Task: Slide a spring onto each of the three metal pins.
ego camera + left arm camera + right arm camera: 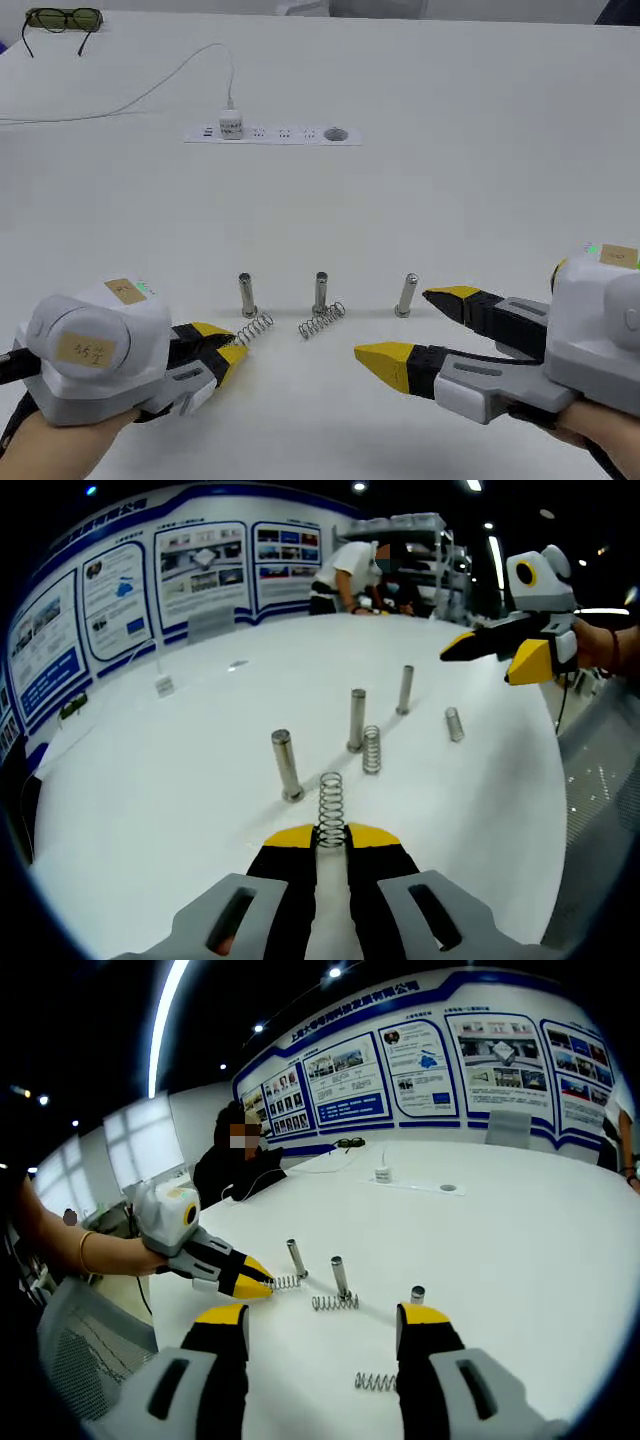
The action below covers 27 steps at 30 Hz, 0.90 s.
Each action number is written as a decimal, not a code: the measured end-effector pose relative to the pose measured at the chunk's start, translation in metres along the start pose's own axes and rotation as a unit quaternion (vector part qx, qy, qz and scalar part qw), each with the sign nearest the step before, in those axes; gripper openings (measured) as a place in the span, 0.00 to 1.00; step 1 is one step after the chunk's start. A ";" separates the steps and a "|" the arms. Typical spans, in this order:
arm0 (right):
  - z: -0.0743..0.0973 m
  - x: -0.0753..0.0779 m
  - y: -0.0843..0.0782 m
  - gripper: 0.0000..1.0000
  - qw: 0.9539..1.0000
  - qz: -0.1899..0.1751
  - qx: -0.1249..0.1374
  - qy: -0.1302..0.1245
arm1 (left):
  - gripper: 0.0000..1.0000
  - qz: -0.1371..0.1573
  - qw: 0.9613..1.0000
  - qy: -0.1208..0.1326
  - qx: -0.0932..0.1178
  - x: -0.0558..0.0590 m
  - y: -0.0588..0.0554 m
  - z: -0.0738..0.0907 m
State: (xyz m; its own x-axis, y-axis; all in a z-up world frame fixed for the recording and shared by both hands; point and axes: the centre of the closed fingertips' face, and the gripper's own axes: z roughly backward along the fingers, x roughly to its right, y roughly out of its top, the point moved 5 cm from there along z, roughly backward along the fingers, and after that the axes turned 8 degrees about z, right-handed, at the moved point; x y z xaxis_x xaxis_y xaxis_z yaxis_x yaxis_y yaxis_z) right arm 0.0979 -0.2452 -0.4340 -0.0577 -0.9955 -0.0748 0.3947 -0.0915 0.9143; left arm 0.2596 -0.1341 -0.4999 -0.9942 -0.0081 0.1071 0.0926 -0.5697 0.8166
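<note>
Just short of the left pin (pixel 246 295), the left gripper (pixel 330 836) clamps its yellow-tipped jaws on one end of a spring (pixel 330 802). The spring's free end points toward that pin's base. Three metal pins stand upright in a row on the white desk (pixel 480 150), each one bare. A second spring (pixel 321 320) lies on its side at the foot of the middle pin (pixel 320 293), in the open stretch between the two tools. The right gripper (pixel 392 323) hangs with its jaws spread wide and nothing in them, its upper tip close to the right pin (pixel 406 295). A third spring (pixel 375 1382) lies flat on the desk between those spread jaws, on the near side of the row. Farther back sit a power strip (pixel 290 134) with a white charger (pixel 231 126) and its cable (pixel 150 92), and a pair of glasses (pixel 62 20) at the far corner. Blue-framed posters (pixel 420 1055) line the wall, and a person (pixel 235 1165) sits at the desk's edge.
</note>
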 end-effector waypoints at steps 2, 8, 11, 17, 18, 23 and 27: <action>0.000 -0.001 0.002 0.60 1.000 0.001 0.002 0.002 | 0.10 0.001 1.000 -0.003 0.008 0.003 0.003 0.005; 0.000 -0.004 0.012 0.59 1.000 -0.009 0.016 0.010 | 0.10 0.034 0.998 -0.022 0.046 0.015 0.019 0.017; -0.001 -0.005 0.018 0.57 0.999 -0.021 0.027 0.013 | 0.10 0.047 0.996 -0.030 0.068 0.022 0.028 0.022; -0.005 -0.011 0.027 0.55 0.998 -0.039 0.044 0.027 | 0.10 0.070 0.990 -0.046 0.113 0.037 0.046 0.034; -0.006 -0.012 0.028 0.54 0.998 -0.041 0.045 0.029 | 0.10 0.073 0.989 -0.048 0.117 0.038 0.048 0.035; -0.012 -0.019 0.038 0.46 0.995 -0.062 0.059 0.045 | 0.10 0.101 0.982 -0.062 0.148 0.047 0.057 0.043; -0.017 -0.025 0.045 0.42 0.992 -0.083 0.073 0.062 | 0.10 0.121 0.975 -0.076 0.169 0.052 0.062 0.048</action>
State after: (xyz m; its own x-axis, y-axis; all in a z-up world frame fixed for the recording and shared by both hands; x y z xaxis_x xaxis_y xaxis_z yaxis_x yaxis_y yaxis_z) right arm 0.1332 -0.2250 -0.3974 0.0053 -0.9632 -0.2686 0.2509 -0.2587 0.9328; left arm 0.2167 -0.1302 -0.4163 -0.9238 0.0288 0.3817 0.3616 -0.2619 0.8948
